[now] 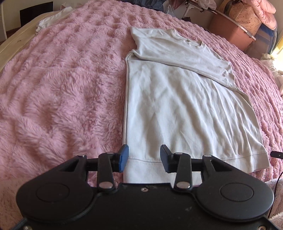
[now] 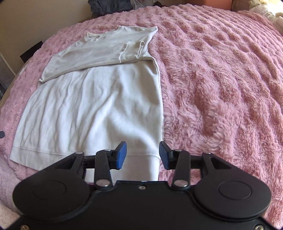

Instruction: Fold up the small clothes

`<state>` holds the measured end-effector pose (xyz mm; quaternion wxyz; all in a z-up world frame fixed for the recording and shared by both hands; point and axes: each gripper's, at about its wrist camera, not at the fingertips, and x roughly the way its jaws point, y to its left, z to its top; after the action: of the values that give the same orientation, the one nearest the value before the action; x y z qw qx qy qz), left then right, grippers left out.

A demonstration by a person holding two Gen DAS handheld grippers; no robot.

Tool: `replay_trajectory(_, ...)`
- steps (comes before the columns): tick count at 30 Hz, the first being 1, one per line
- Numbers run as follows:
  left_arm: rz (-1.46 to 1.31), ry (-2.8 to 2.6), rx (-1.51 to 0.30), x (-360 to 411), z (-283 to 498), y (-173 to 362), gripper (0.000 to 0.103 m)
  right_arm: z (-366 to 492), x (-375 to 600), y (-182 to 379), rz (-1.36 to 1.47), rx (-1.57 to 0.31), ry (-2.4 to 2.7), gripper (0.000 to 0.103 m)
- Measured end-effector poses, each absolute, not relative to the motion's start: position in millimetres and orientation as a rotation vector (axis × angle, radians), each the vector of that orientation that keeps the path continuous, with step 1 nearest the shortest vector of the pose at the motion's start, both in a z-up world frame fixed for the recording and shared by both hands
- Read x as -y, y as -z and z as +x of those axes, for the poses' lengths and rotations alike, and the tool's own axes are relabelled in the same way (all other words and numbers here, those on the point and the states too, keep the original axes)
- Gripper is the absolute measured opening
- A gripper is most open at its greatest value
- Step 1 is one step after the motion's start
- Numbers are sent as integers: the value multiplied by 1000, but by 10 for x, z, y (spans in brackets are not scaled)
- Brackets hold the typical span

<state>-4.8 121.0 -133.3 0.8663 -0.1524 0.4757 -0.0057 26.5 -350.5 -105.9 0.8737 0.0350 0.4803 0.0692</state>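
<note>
The left tongs (image 1: 144, 158) are held open above the hem of a white sweatshirt (image 1: 176, 106), at the garment's near left corner; nothing is gripped between the blue pads (image 1: 123, 157), and the cloth is seen lying flat below them. The right tongs (image 2: 143, 155) are likewise held open, with nothing between the pads (image 2: 121, 154), over the hem at the near right corner of the same sweatshirt (image 2: 92, 106).

The sweatshirt is spread flat on a bed covered by a fluffy pink blanket (image 1: 61, 88), its ribbed hem towards the near edge of the bed and its collar (image 1: 194, 43) towards the far edge. Both sleeves have been laid across the chest, so that a narrow oblong is formed; a cuff (image 2: 134, 50) is seen resting near the right side seam. The body is lightly creased.

Another white cloth (image 1: 53, 19) is seen at the far left corner of the bed. Beyond the far right edge a brown box (image 1: 231, 33) and pink bundles (image 1: 265, 12) are stacked.
</note>
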Motion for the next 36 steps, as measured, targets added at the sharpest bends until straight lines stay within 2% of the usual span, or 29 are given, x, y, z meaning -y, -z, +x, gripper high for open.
replay_trajectory(14, -451, -8, -1098, -1433, -163, 1630, 40, 147, 3597, 1358, 164, -1122, -129, 42)
replay_trajectory(21, -481, 41, -1161, -1381, -9, 1789, 34, 171, 3559, 1396, 174, -1131, -141, 42)
replay_trajectory(25, -493, 28, -1187, -1379, 34, 1825, 34, 175, 3584, 1408, 192, -1136, -139, 42)
replay_trajectory(26, -491, 28, -1186, -1374, 39, 1824, 33, 177, 3586, 1412, 193, -1138, -140, 42)
replay_trajectory(28, -482, 45, -1174, -1354, 32, 1802, 24, 184, 3579, 1416, 190, -1139, -142, 42)
replay_trajectory(29, -478, 59, -1168, -1339, 25, 1793, 7, 187, 3576, 1417, 190, -1139, -144, 42)
replay_trajectory(30, -479, 76, -1163, -1324, 24, 1793, 3, 188, 3578, 1418, 191, -1140, -148, 42)
replay_trajectory(36, -492, 83, -1153, -1336, 14, 1777, 3, 185, 3534, 1406, 162, -1131, -184, 37)
